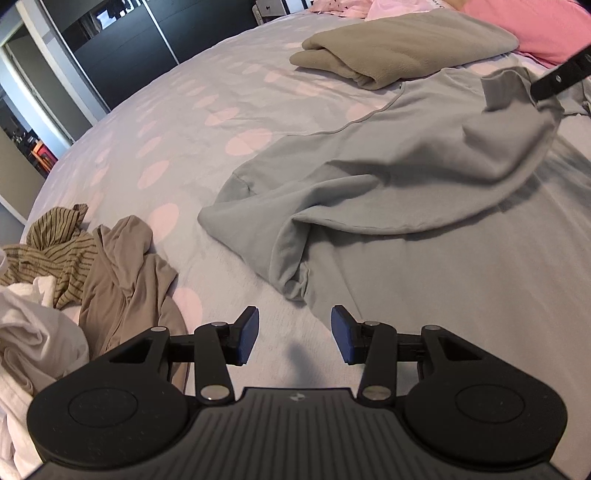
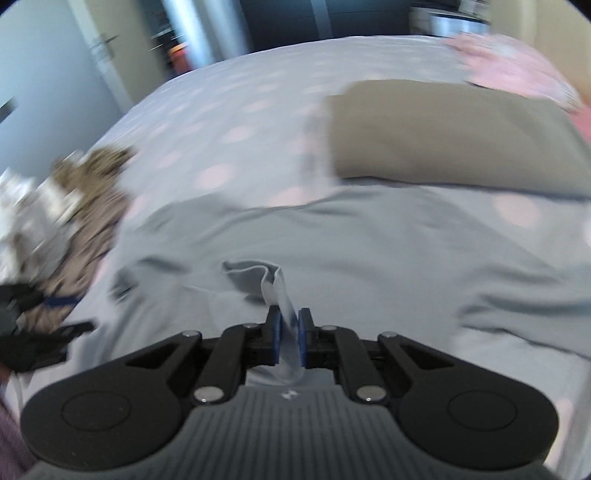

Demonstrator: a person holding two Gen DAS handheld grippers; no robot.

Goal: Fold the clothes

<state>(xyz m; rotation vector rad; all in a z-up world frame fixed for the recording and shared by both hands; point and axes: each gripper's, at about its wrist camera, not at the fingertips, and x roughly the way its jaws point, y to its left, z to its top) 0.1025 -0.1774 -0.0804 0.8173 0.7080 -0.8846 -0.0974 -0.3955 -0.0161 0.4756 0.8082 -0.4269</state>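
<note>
A light grey garment (image 1: 424,177) lies spread on the bed, one part lifted and folding over itself. My left gripper (image 1: 294,334) is open and empty, low over the bedspread just short of the garment's near sleeve (image 1: 291,254). My right gripper (image 2: 289,332) is shut on an edge of the grey garment (image 2: 332,236) and holds it up; one of its black fingers (image 1: 557,79) shows at the top right of the left wrist view, pinching the lifted cloth. The right wrist view is motion-blurred.
A folded tan garment (image 1: 402,44) lies at the far side, also in the right wrist view (image 2: 443,133). A heap of unfolded clothes, striped, brown and white (image 1: 74,266), lies at the left. Pink bedding (image 1: 528,26) is beyond. The bedspread (image 1: 177,122) is grey with pink dots.
</note>
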